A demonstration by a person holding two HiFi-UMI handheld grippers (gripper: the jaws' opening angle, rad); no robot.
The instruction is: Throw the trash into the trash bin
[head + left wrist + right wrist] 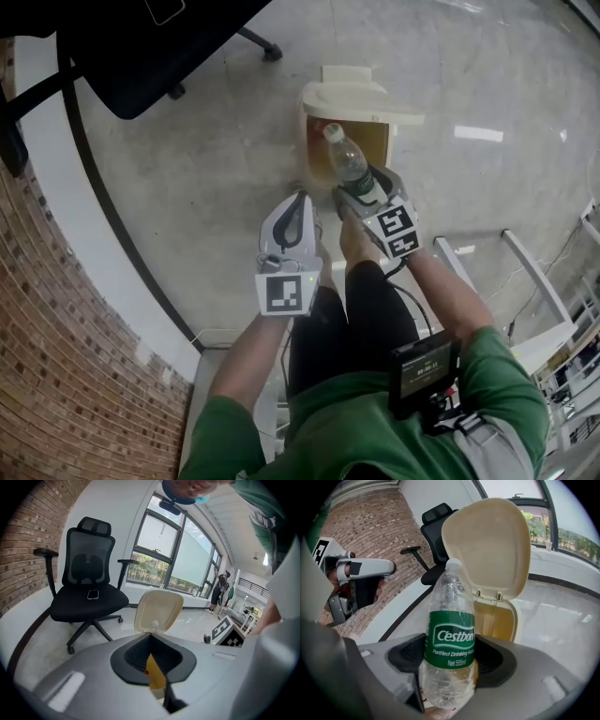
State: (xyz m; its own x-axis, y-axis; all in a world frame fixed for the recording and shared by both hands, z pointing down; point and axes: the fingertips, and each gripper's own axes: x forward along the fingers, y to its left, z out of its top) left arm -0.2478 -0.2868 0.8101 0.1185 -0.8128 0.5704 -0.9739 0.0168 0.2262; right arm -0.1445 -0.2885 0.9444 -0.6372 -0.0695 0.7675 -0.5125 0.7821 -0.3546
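Note:
A cream trash bin point(359, 147) stands on the floor ahead with its lid point(349, 94) swung up and open. My right gripper point(363, 199) is shut on a clear plastic water bottle point(348, 161) with a green label, and holds it over the bin's near edge with its cap pointing away. In the right gripper view the bottle point(450, 634) stands upright between the jaws, in front of the raised lid point(487, 550) and the yellow-lined opening point(494, 623). My left gripper point(298, 214) hovers just left of the bin, shut and empty. In its own view the lid point(158, 610) shows beyond the jaws.
A black office chair point(86, 592) with a phone point(93, 594) on its seat stands left of the bin, and appears at the top left in the head view point(141, 47). A brick wall point(56, 356) and a white ledge run along the left. White frames point(525, 272) stand at the right.

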